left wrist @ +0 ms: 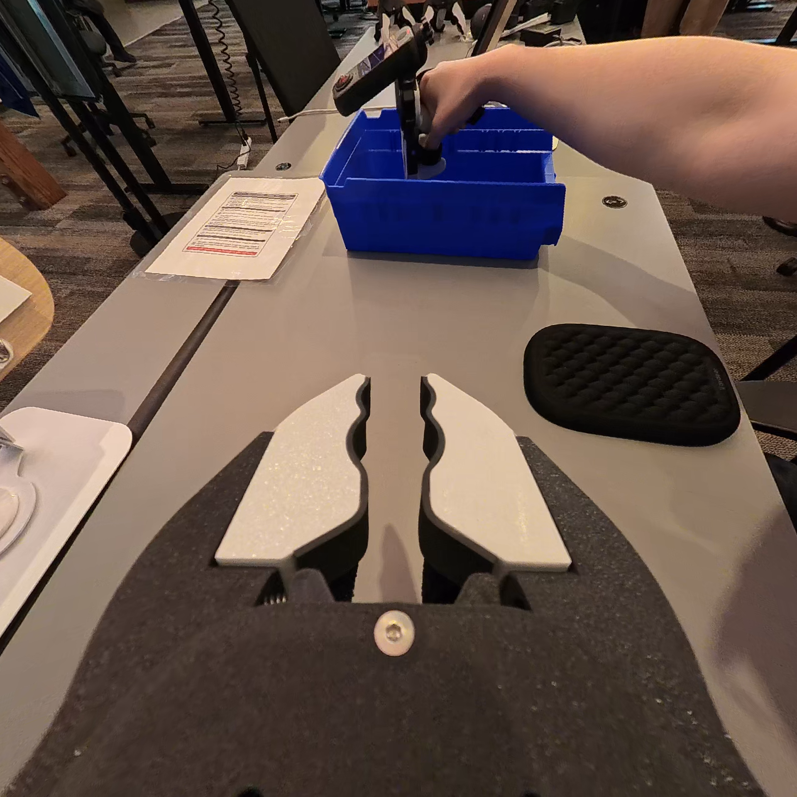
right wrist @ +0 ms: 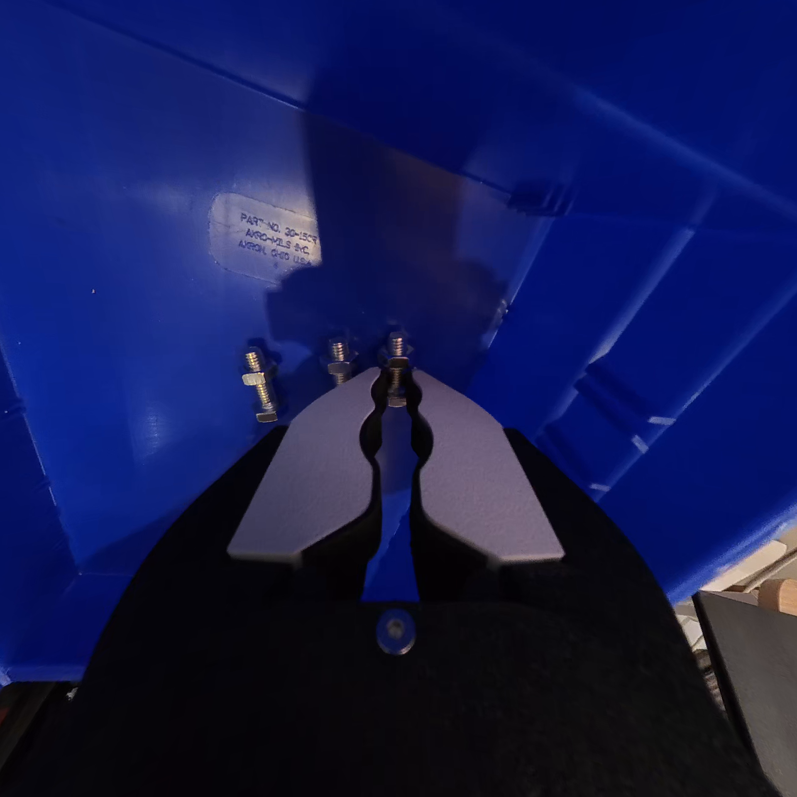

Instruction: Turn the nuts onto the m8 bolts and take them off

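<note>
Left wrist view: the left gripper point(left wrist: 394, 381) hangs over a grey table point(left wrist: 302, 327), its two white fingers point(left wrist: 302, 474) parted by a moderate gap with nothing between them. Ahead stands a blue bin point(left wrist: 444, 215) with inner dividers. A person's hand point(left wrist: 448, 103) reaches in from the right and holds the right gripper point(left wrist: 420, 168) nose-down inside the bin's near compartment; its tips are hidden by the bin wall from here. A laminated sheet point(left wrist: 235, 228) lies left of the bin, and a black quilted pad point(left wrist: 629, 384) lies on the table to the right, well apart from the bin. A white tray point(left wrist: 86, 457) sits at the left edge.

Right wrist view: the right gripper point(right wrist: 394, 379) is deep in the bin point(right wrist: 151, 172), fingers point(right wrist: 319, 465) drawn narrow around a bolt point(right wrist: 396, 371). The bolt is silvery and threaded, its hex head between the notched tips and its nut point(right wrist: 396, 351) just past them (the picture is a little soft here, so whether the pads press on it firmly I cannot tell). Two more bolts lie on the bin floor to the left: the middle bolt point(right wrist: 340, 362) just beside the left fingertip, and the left bolt point(right wrist: 260, 384) a bit farther off. Each is shiny steel with a hex head and a hex nut threaded partway along the shank. A moulded oval mark point(right wrist: 267, 237) shows on the bin floor beyond them.
</note>
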A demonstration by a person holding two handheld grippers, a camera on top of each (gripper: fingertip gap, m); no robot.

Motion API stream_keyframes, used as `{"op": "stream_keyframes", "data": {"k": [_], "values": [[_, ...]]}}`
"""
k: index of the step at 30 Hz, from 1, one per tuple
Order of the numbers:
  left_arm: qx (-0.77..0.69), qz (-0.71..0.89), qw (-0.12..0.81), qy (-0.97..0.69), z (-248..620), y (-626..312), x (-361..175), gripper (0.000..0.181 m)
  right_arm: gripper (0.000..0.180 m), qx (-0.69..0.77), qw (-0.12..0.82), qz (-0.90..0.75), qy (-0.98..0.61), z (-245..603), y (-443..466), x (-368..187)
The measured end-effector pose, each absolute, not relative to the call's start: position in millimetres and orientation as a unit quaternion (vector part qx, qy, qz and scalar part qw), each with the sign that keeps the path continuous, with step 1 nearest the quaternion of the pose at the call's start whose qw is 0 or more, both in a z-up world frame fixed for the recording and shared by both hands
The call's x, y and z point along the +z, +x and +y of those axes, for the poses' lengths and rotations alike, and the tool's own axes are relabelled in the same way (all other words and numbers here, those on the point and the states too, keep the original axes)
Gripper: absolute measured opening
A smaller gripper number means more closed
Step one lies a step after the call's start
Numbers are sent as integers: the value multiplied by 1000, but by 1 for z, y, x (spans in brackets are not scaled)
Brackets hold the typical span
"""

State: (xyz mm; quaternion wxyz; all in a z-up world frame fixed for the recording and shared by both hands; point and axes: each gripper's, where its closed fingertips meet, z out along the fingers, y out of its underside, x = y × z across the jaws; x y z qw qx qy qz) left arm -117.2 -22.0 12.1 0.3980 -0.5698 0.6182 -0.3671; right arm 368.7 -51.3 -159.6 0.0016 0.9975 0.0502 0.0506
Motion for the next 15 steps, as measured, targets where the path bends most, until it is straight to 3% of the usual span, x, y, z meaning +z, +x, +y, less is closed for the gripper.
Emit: {"op": "stream_keyframes", "data": {"k": [7, 11, 15], "values": [[-371, 613, 409, -565, -22, -121, 21, 22, 17, 76, -51, 58, 994, -51, 368, -123], [-375, 607, 422, -559, -22, -125, 32, 22, 16, 104, -135, 83, 982, -45, 352, -49], [-380, 598, 432, -557, -21, -127, 40, 22, 16, 120, -280, 122, 945, -28, 304, 45]]}}
